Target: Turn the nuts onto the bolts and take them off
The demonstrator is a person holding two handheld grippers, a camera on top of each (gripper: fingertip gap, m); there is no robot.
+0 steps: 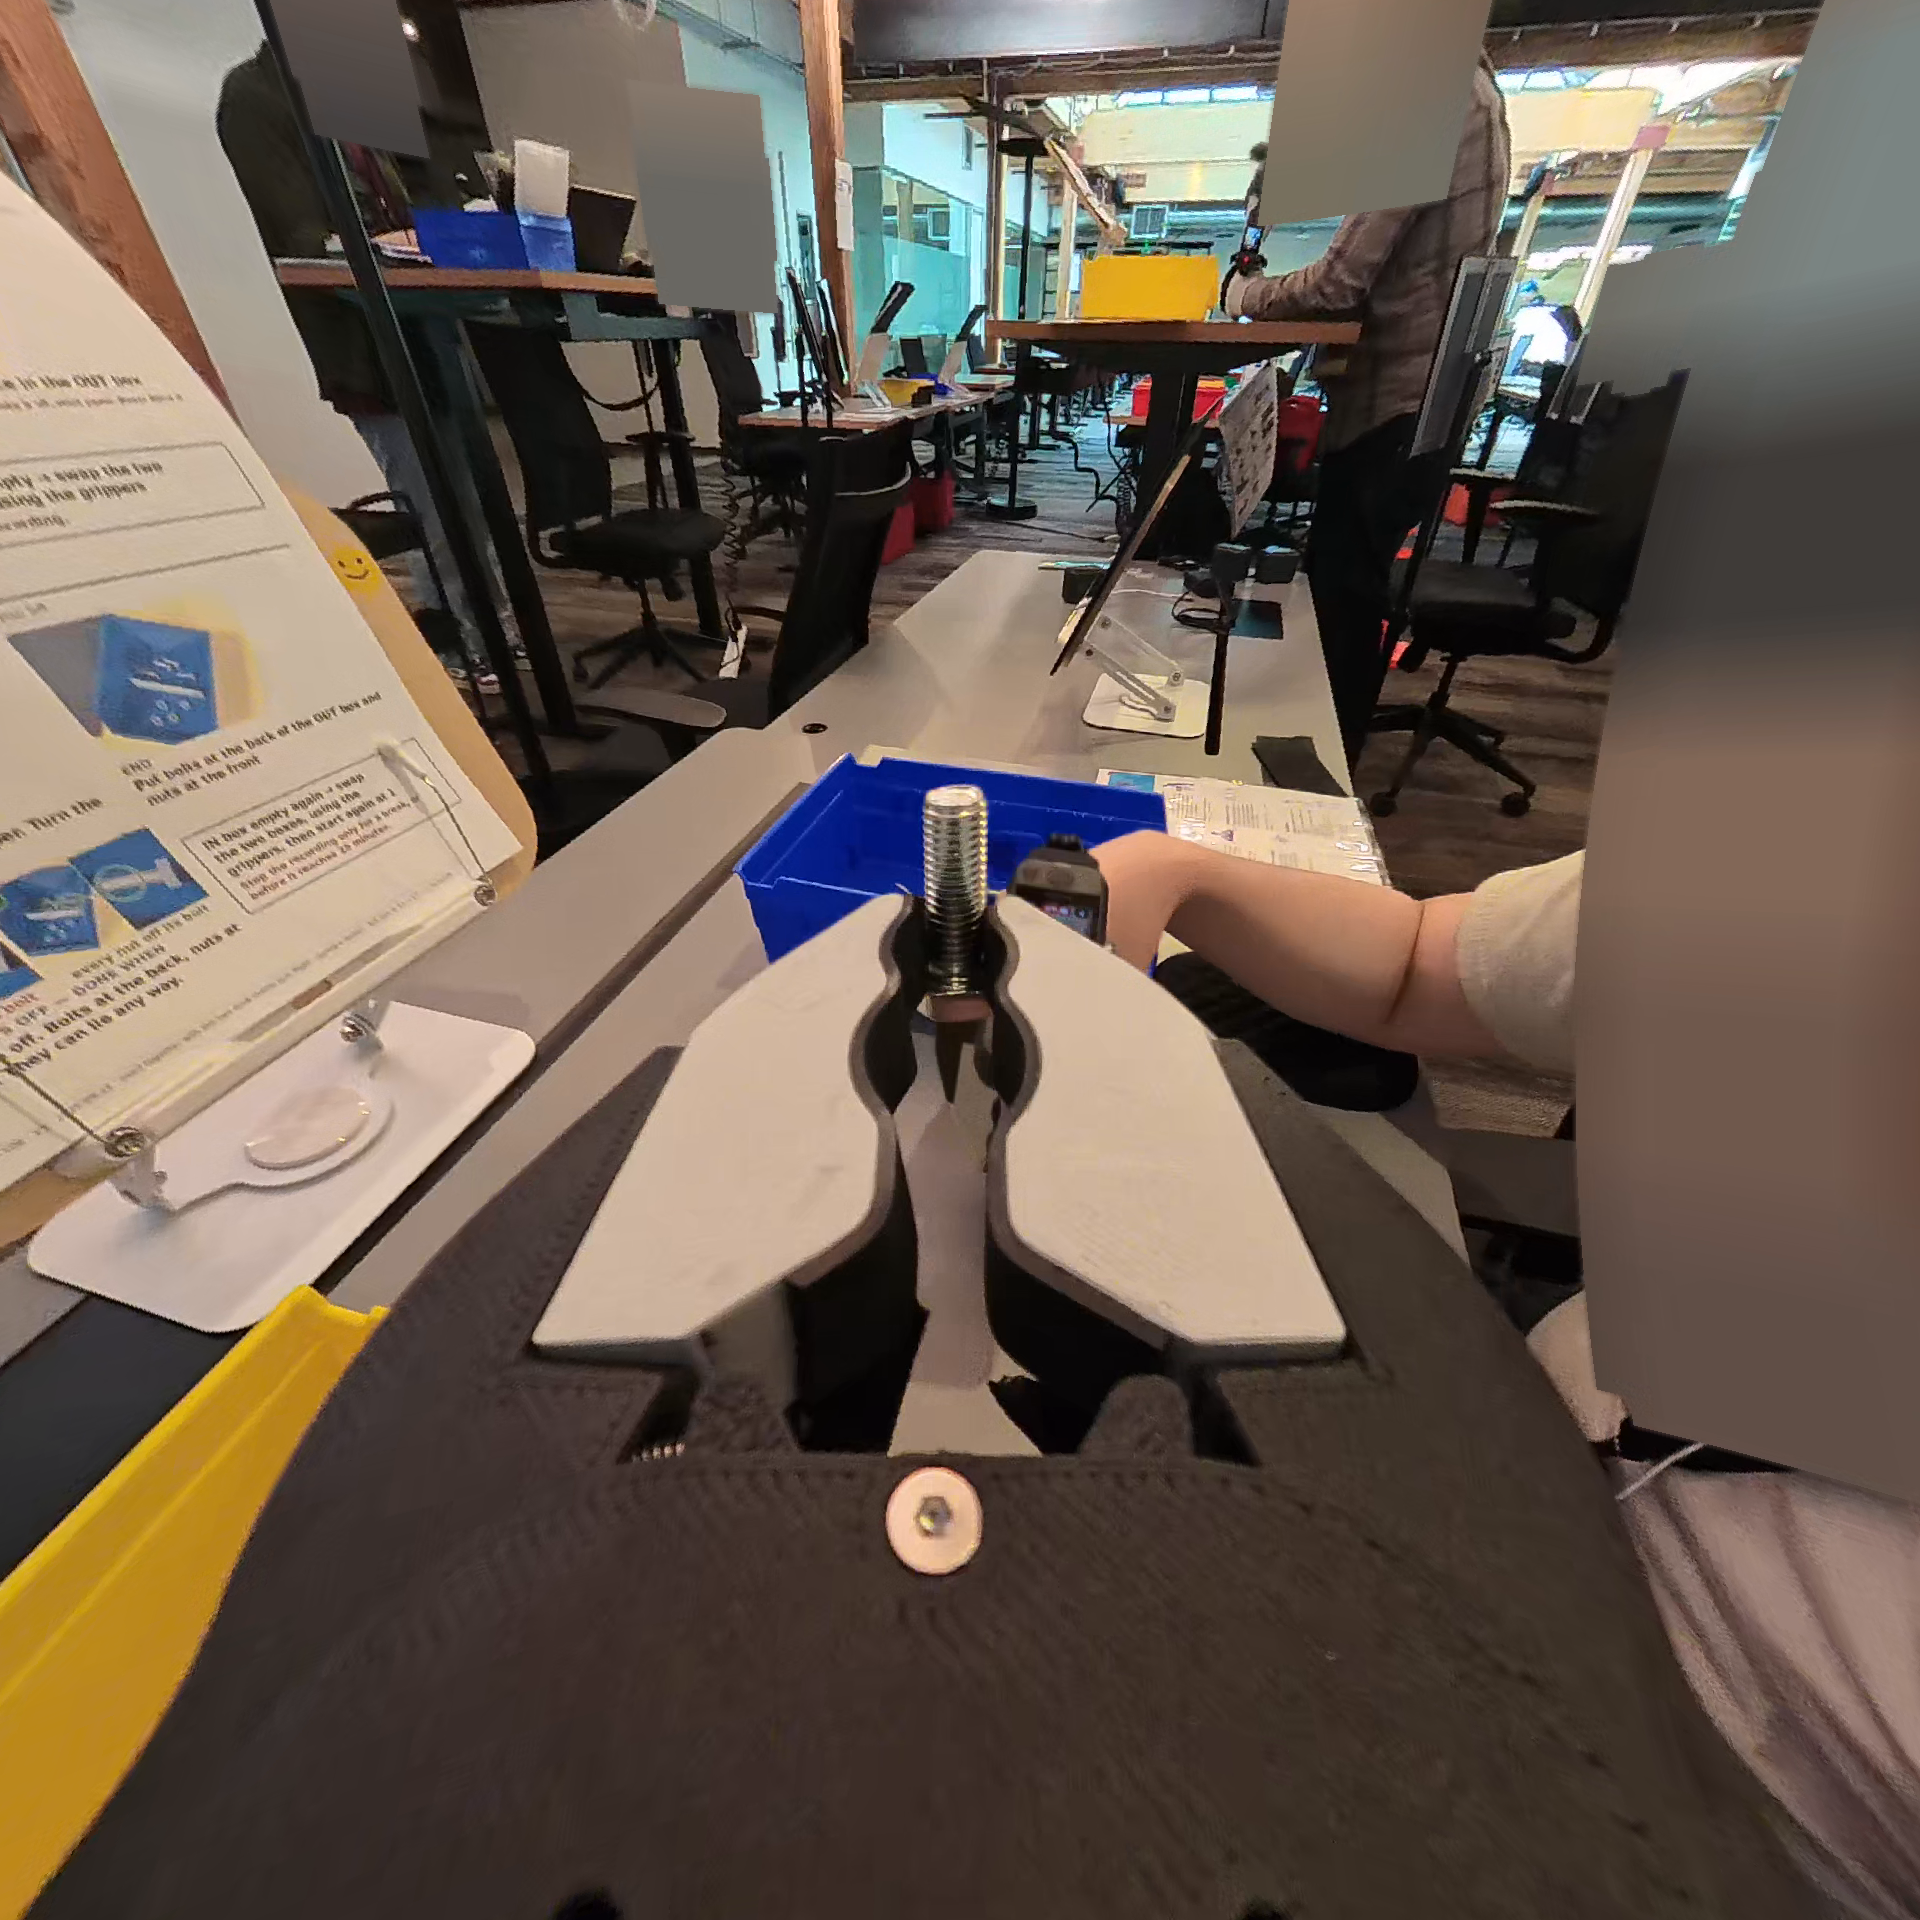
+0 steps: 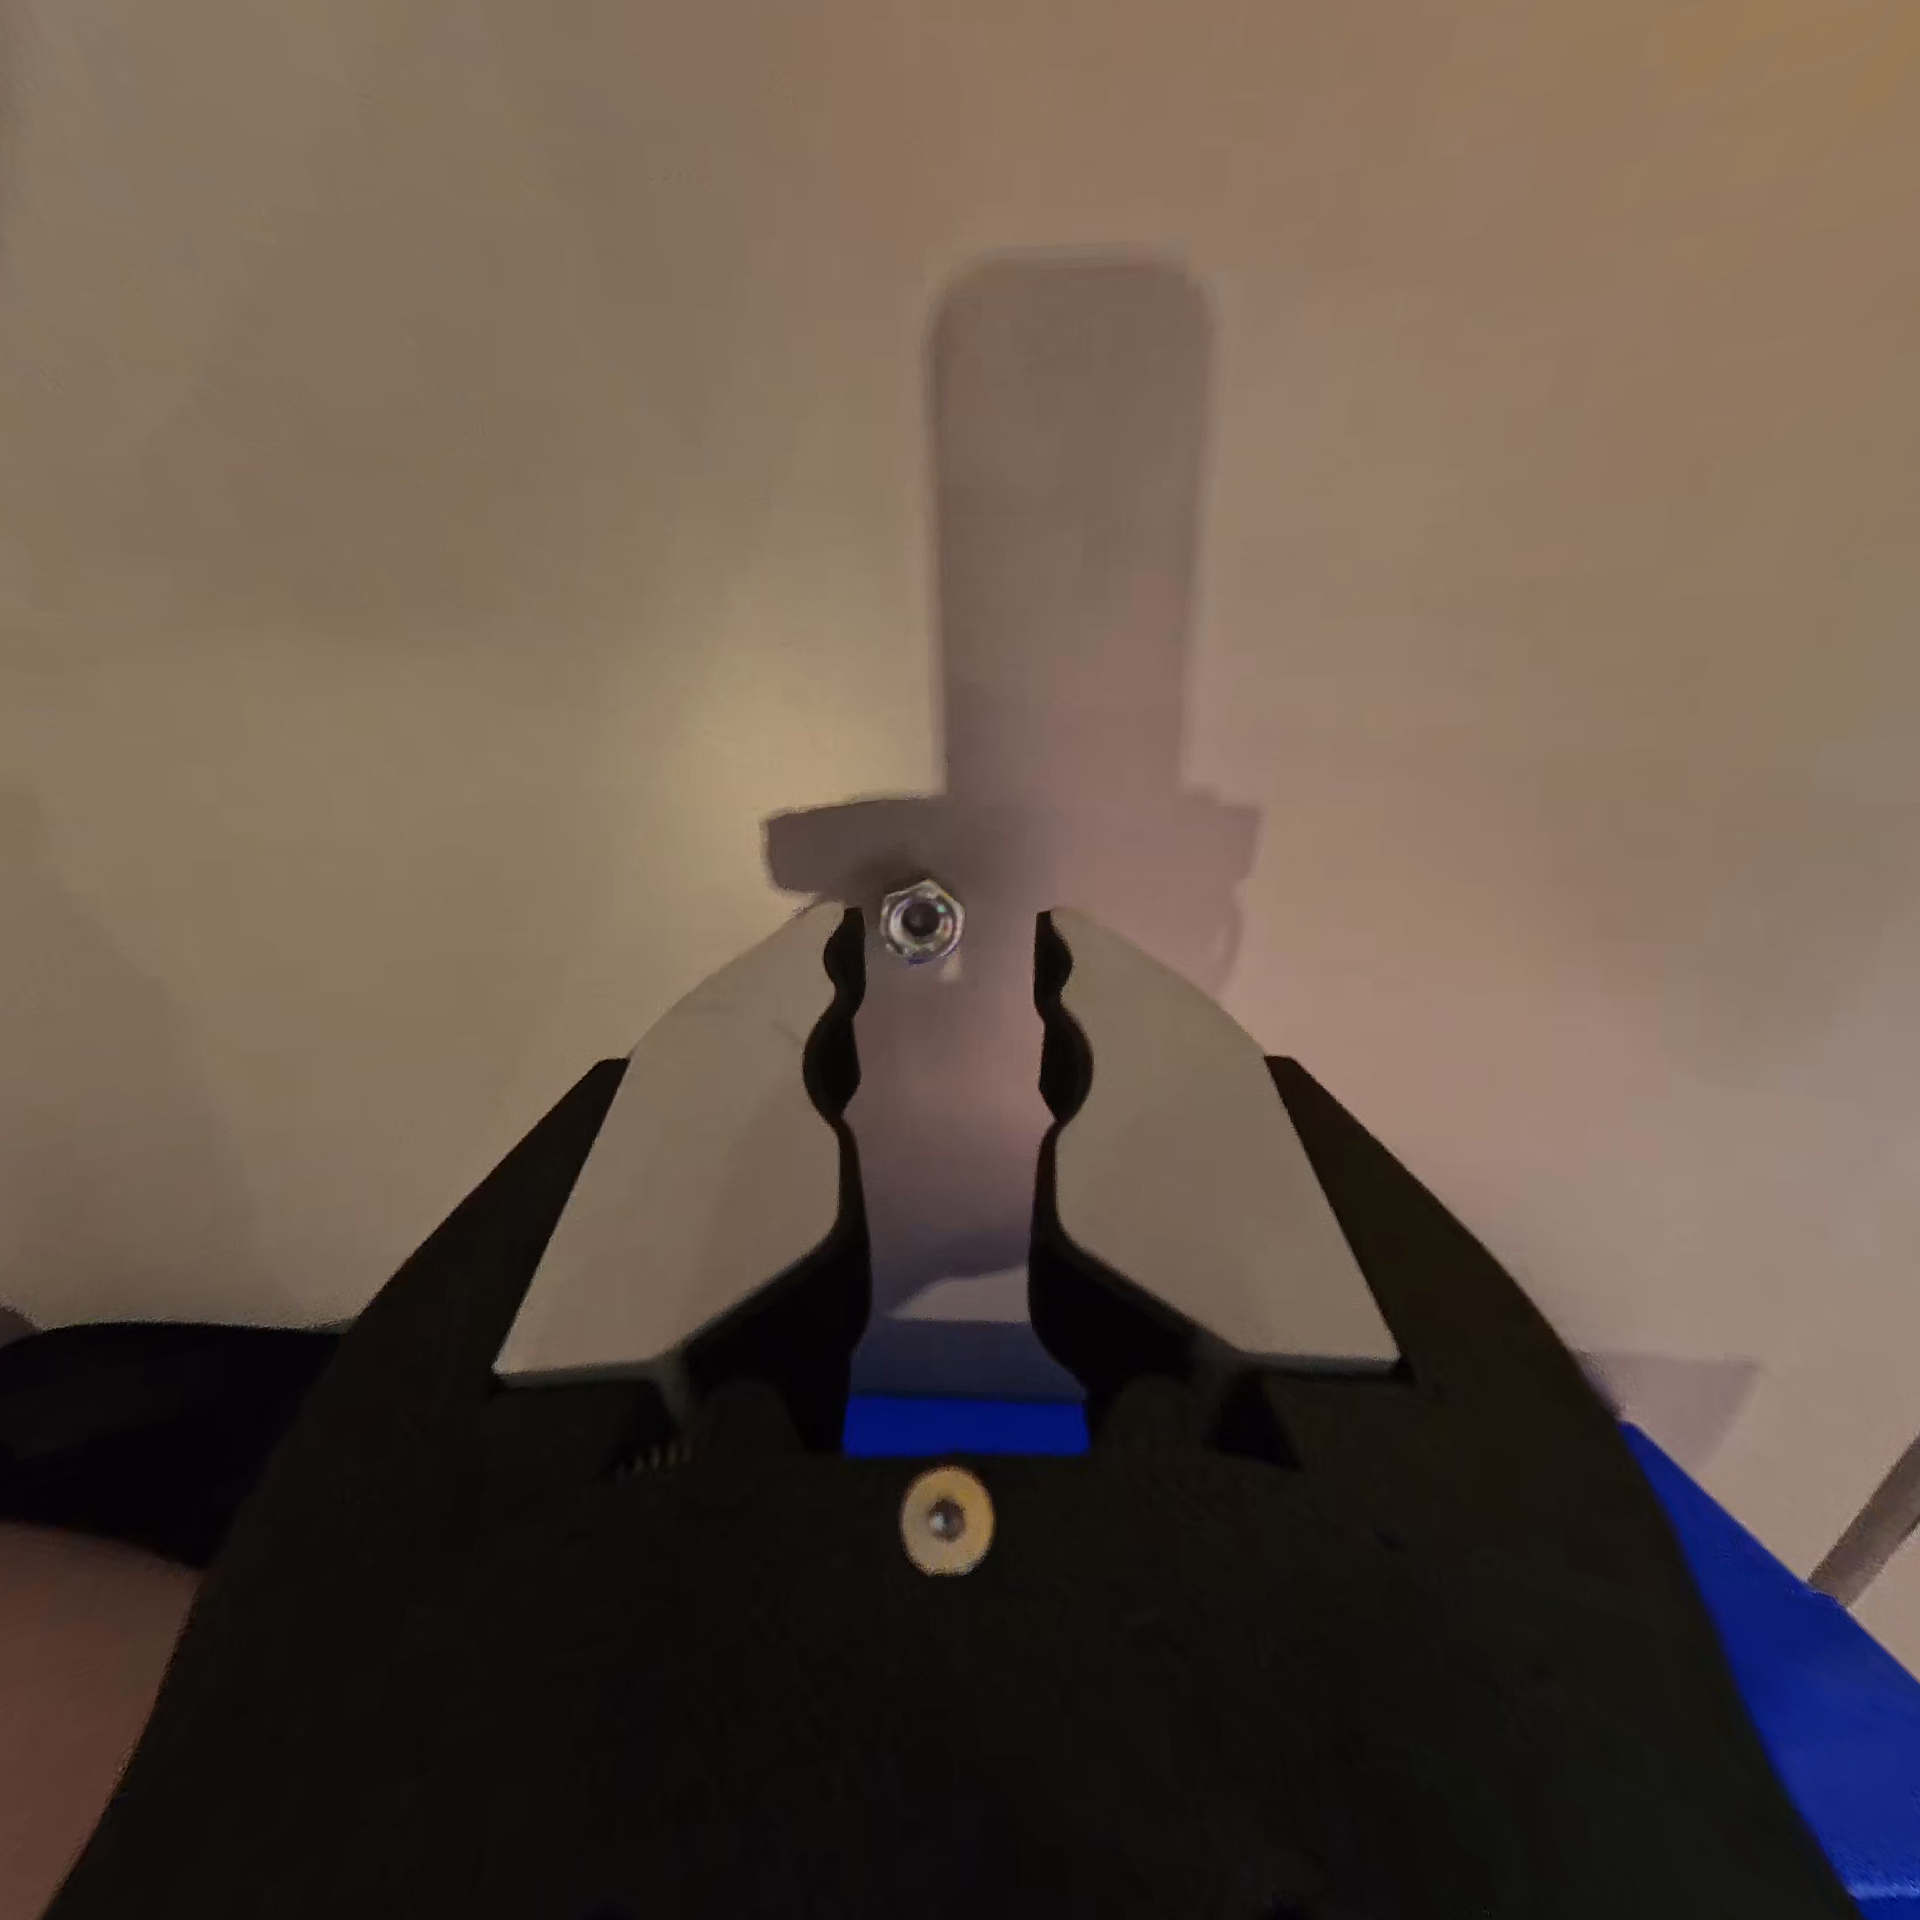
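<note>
My left gripper [image 1: 951,935] is shut on a silver bolt [image 1: 954,862], gripping it near the head. The threaded shaft points forward, past the fingertips, with no nut on it. In the right wrist view my right gripper [image 2: 948,925] is open and faces a pale table surface. A small silver nut [image 2: 920,928] lies on that surface between the fingertips, close to the left fingertip [image 2: 821,945]; I cannot tell if it touches it. In the left wrist view the right gripper's body [image 1: 1060,899] shows beyond the bolt, held by a person's arm [image 1: 1299,956].
A blue bin [image 1: 831,842] stands on the grey table behind the bolt; its rim [image 2: 966,1429] shows under my right gripper. A yellow bin [image 1: 156,1558] is at the near left. An instruction sheet on a stand [image 1: 156,779] is at left. Papers [image 1: 1268,821] lie beyond the arm. My right fingertips sit around 35 cm from my left ones.
</note>
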